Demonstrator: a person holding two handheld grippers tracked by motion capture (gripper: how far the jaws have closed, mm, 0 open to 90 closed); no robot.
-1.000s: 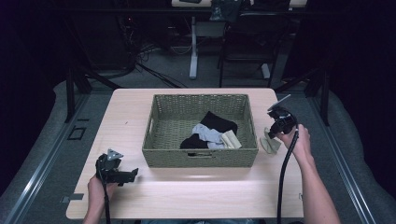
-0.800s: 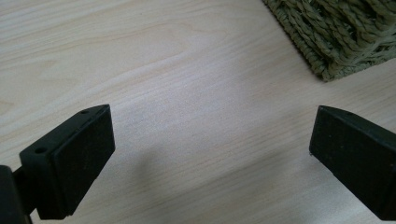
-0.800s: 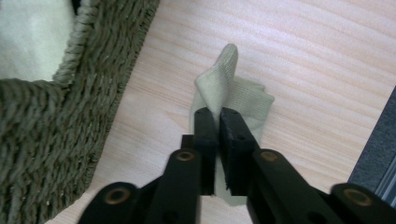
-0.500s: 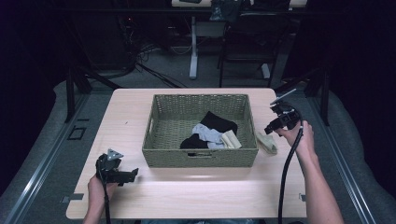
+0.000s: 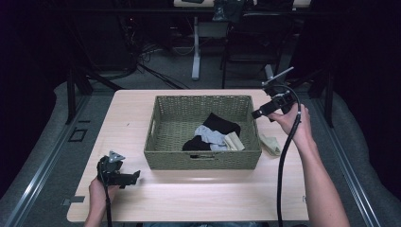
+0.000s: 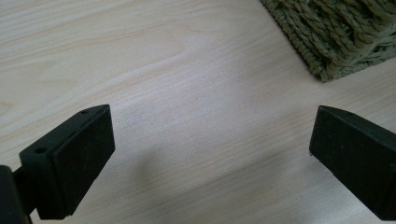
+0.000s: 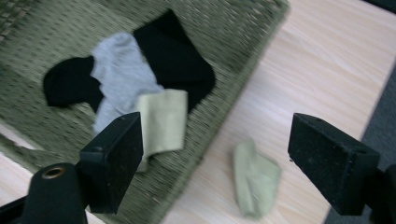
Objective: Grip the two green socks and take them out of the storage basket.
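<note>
Right hand-held gripper (image 5: pixel 257 114) hangs above the rectangular woven wicker basket's (image 5: pixel 203 161) right rim, jaws just opened, nothing between them. The crumpled pale-green fabric sock (image 7: pixel 254 179) lies on the worktop (image 5: pixel 189 198) right of that basket: soft, light, best pinched mid-fold. Left hand-held gripper (image 5: pixel 138 174) rests open.

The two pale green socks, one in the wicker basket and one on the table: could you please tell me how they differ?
The pale green sock in the basket lies fairly flat, overlapping the grey sock. The pale green sock on the table lies crumpled and alone, outside the basket's right wall. Both share the same colour.
</note>
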